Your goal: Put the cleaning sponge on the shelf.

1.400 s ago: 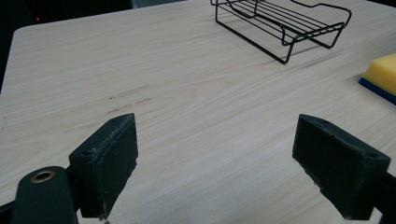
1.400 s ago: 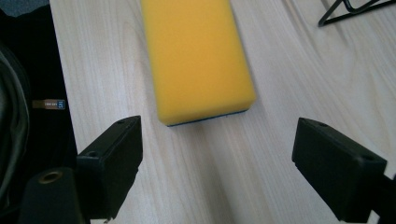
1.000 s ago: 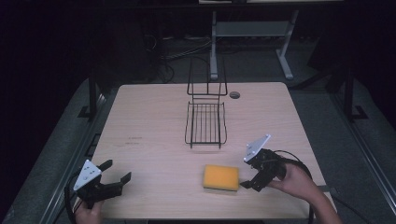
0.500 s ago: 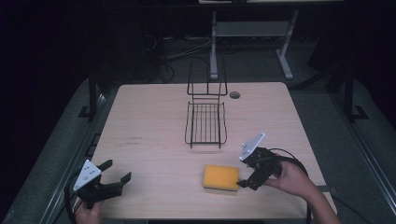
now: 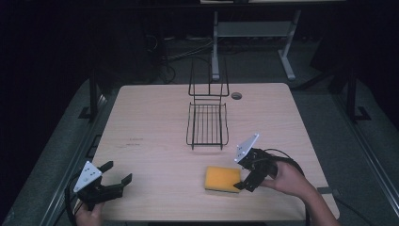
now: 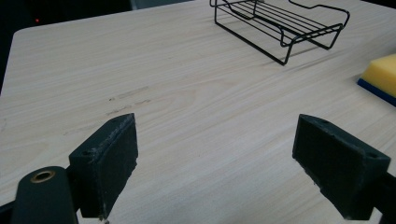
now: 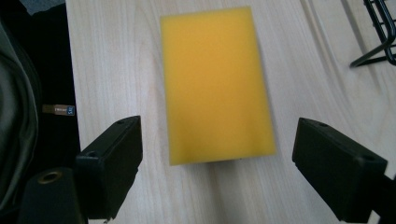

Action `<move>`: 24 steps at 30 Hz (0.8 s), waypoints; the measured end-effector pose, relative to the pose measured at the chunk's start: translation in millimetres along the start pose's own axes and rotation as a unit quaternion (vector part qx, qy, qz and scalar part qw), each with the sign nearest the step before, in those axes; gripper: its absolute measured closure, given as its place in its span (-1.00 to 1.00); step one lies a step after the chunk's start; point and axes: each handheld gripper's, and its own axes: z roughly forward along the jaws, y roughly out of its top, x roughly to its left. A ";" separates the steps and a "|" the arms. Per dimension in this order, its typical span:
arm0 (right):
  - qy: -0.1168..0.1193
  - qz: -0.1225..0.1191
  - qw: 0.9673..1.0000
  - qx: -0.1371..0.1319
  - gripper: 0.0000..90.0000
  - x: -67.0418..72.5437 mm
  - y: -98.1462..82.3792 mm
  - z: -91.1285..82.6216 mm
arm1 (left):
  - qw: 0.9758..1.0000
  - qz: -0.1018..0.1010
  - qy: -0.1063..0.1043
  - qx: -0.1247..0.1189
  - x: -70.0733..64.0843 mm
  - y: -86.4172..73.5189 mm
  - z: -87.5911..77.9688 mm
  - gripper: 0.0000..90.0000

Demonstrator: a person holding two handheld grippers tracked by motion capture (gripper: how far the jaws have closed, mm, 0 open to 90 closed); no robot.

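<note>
The yellow sponge is seen lower centre, near the surface edge — the right gripper spread beside it; the left gripper, lower left, gapes over bare wood.

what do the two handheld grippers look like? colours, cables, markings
Both the left gripper and the right gripper are black, each with two blocky matte jaws with a small screw hole. Each carries a grey three-cornered plate on top, dotted with small holes. A brass-coloured ring sits at the lower left of each gripper view. A black cable loops from the right gripper. The forearms are bare, no sleeves in view.
</note>
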 end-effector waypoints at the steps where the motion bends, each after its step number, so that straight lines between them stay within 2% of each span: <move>1: 0.001 0.000 1.000 0.000 -0.65 0.0 1.1 0.7 | 1.000 -0.001 0.000 0.000 0.0 -0.1 0.0 -0.70; 13: 0.009 -0.012 1.000 0.007 -0.66 -0.2 11.7 13.3 | 1.000 0.000 -0.001 -0.001 -0.2 0.2 -0.2 -0.70; 24: 0.017 -0.011 1.000 0.016 -0.66 -5.1 18.0 23.7 | 1.000 0.000 -0.001 0.000 0.2 0.1 0.0 -0.70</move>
